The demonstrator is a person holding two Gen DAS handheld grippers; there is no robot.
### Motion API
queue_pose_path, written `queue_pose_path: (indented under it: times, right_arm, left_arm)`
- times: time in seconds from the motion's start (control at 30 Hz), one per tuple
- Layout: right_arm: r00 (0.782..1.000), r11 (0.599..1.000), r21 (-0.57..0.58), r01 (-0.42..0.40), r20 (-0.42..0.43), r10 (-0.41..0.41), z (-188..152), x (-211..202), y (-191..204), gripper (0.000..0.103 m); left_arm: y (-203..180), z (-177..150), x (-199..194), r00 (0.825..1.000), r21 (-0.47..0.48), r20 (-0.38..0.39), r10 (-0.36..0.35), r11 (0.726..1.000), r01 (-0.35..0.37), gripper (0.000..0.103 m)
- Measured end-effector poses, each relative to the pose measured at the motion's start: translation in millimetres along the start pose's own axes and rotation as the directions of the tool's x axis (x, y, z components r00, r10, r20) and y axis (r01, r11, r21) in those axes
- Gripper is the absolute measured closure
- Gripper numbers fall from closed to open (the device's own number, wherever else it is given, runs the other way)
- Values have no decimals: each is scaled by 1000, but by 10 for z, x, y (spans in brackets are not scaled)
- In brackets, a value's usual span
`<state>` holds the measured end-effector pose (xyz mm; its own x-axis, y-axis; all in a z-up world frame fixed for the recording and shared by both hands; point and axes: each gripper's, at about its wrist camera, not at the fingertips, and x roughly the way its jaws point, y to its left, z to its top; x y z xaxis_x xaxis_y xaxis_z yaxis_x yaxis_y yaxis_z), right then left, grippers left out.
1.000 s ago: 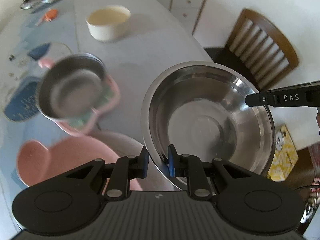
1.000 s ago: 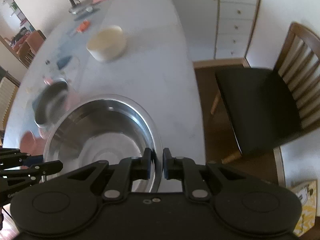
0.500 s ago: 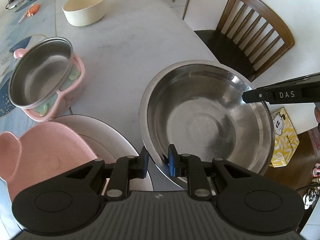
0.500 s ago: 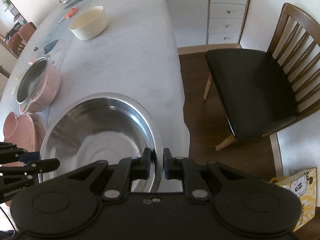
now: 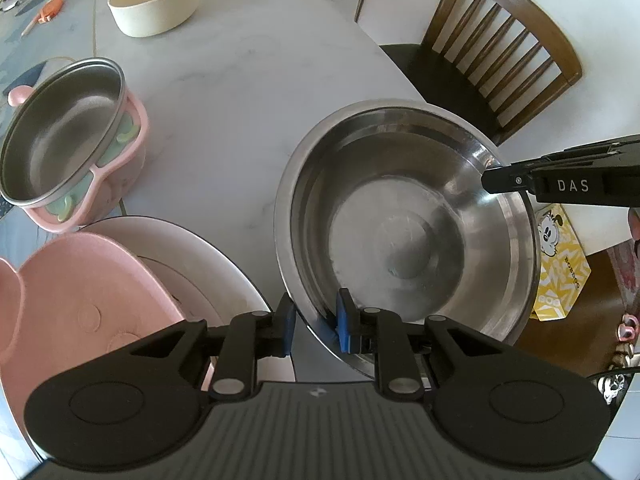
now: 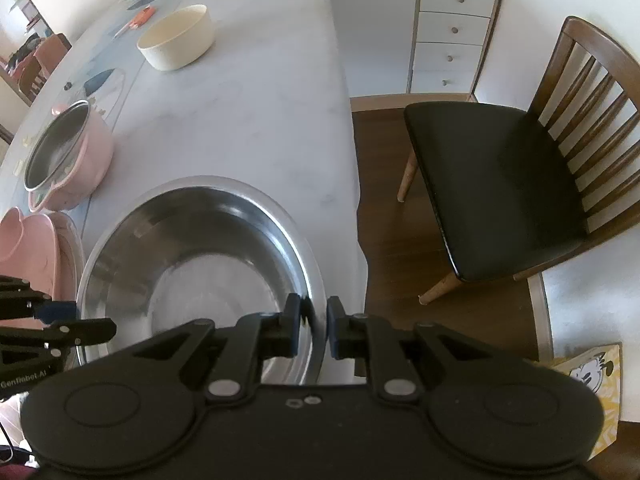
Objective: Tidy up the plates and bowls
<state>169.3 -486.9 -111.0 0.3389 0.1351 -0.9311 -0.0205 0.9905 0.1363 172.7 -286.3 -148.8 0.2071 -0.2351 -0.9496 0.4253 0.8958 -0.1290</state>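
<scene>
Steel, wide and round, the large mixing bowl [image 5: 404, 216] sits near the bench [image 5: 224, 120] edge, its rim clenched by the left claw [image 5: 314, 326] and right claw [image 6: 314, 326] on opposite sides. Judged mid-placement, the next move calls for releasing both together. Beyond stands a dark-seated wooden chair [image 6: 504, 184].

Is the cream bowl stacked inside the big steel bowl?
No, the cream bowl stands alone far up the table, well apart from the big steel bowl.
</scene>
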Motion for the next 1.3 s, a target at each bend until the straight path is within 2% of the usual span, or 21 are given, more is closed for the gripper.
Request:
queue_pose_path:
  times: [0.23,0.37,0.43,0.5,0.57,0.83,0.93,1.0,1.3]
  right_arm:
    - [1000,1000,18,11,1,-11,5,-14,36,81]
    - [1000,1000,17,21,2,-22,19,-39,64,78]
    - [999,999,14,31,8,-31,27,-72,89,77]
    - [999,999,12,39,18,-39,31,-123,110,75]
    - [999,999,16,37,29,-38,34,-189,120,73]
    - [996,1000,10,24,80,-25,16,-485,271,71]
    - [995,1000,-2,11,102,-11,-11,-597,384,66]
    - [993,1000,-4,-3,118,3,-22,-672,465,62]
    - [981,994,-83,-65,178,79,61,-940,936,59]
  left_arm:
    - [61,40,11,999,-13,-34,-42,999,41,82]
    - [62,27,-37,998,8,-28,-47,999,48,82]
    - [76,10,-82,998,9,-22,-57,998,57,78]
    - [82,0,-128,998,10,-12,-62,998,62,67]
    - [84,-24,-186,998,23,5,-55,998,55,60]
    - [139,-93,-486,994,39,92,-51,998,47,60]
    - [212,-117,-633,990,27,129,-54,998,51,60]
    - [263,-131,-734,986,22,161,-49,999,46,60]
    - [562,-193,-1209,956,-25,292,7,1000,0,60]
